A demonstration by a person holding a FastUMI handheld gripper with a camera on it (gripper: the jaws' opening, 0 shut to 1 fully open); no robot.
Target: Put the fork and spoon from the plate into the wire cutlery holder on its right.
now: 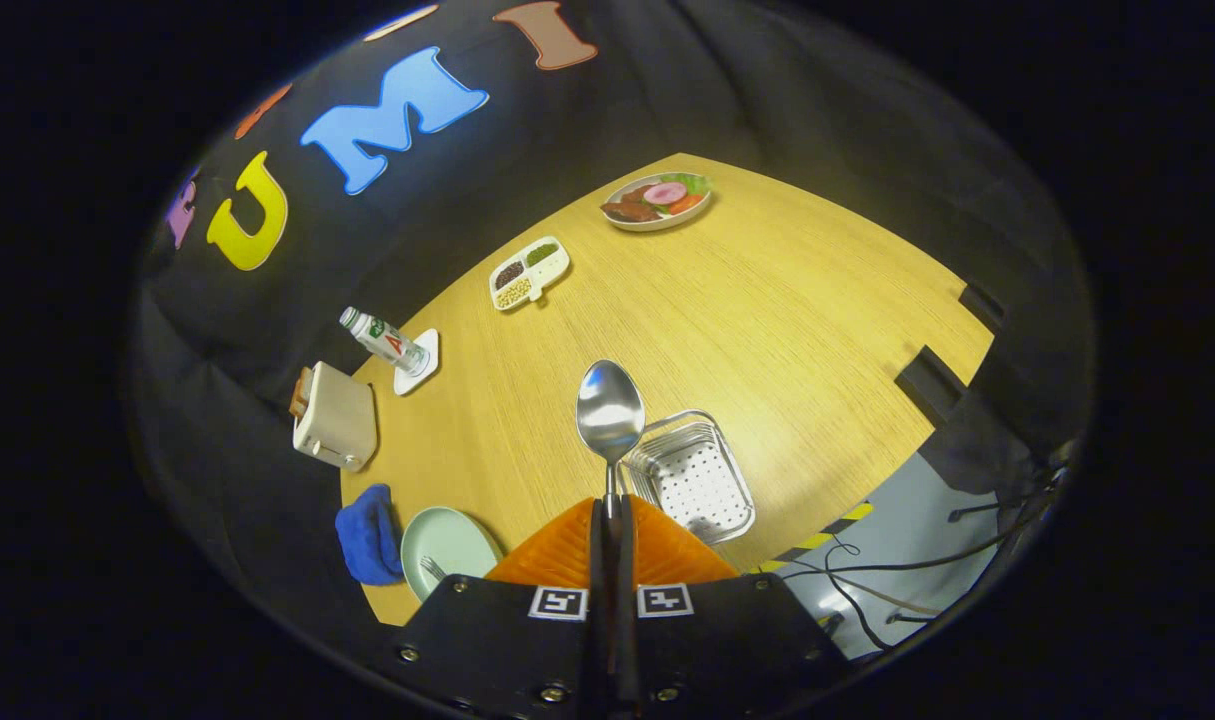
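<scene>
Overhead, we look down on a wooden table (767,300) ringed by the booth's black cloth wall (787,100), with grey floor (917,540) and cables (927,565) past its edge. We see a toaster (335,418), the wire cutlery holder (692,475), and the pale plate (452,545) with the fork (433,568) on it. Our gripper (610,525) has its fingers pressed together on the handle of the spoon (610,412), raised beside the holder.
</scene>
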